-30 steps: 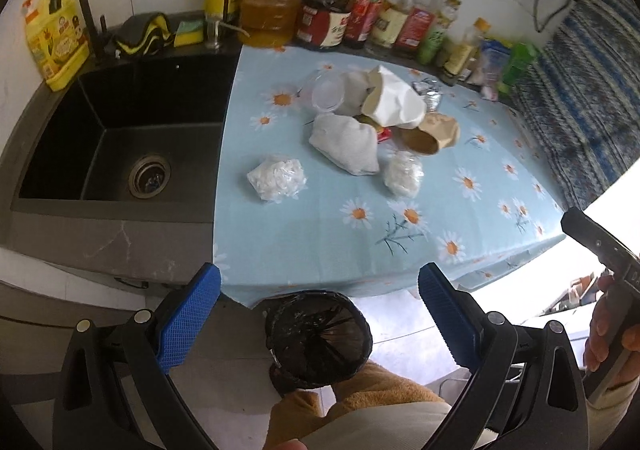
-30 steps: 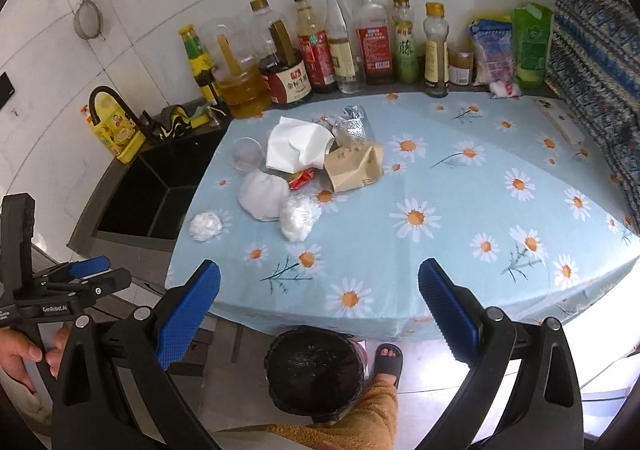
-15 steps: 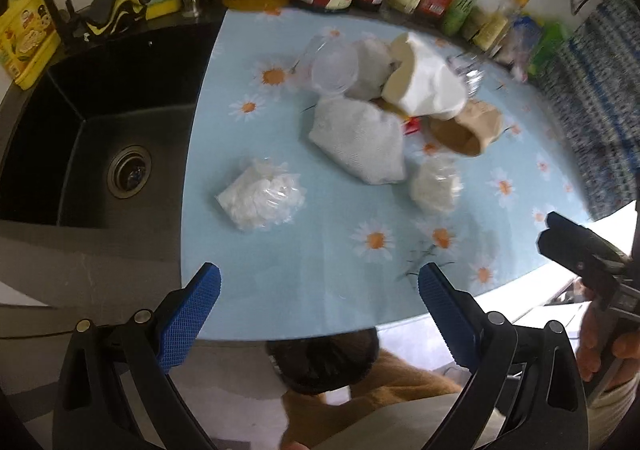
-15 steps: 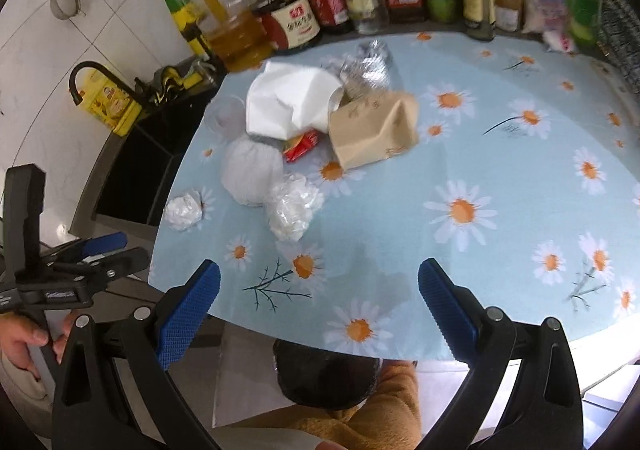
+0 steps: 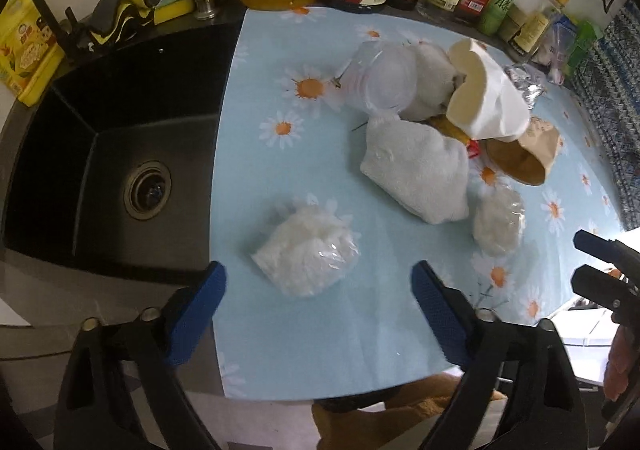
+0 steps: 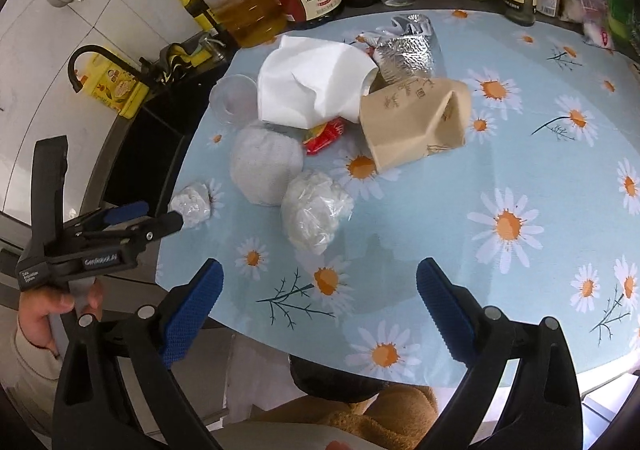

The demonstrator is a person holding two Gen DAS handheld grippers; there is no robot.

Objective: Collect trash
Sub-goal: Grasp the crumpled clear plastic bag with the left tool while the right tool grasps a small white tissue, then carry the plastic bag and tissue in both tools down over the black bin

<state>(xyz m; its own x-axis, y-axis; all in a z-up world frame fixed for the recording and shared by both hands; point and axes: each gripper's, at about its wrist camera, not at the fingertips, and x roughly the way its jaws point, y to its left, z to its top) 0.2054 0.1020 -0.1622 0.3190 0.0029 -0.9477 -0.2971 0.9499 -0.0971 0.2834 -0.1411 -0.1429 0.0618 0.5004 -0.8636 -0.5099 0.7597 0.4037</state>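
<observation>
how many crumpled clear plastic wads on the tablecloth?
2. One wad near the sink-side edge, one wad in front of the white pouch. More may hide under the pile.

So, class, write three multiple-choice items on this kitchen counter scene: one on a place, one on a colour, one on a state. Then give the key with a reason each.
1. Where is the sink relative to the flowered cloth, seen from the left wrist?
A. left of it
B. right of it
C. on top of it

2. What colour is the small wrapper beside the brown paper bag?
A. green
B. red
C. black

3. How is the left gripper?
A. shut on a bottle
B. shut on the bag
C. open, holding nothing

Key: 1 A, the dark basin borders the cloth's left edge. 2 B, it shows bright red. 3 C, its blue pads stand apart short of the crumpled plastic bag.
</observation>
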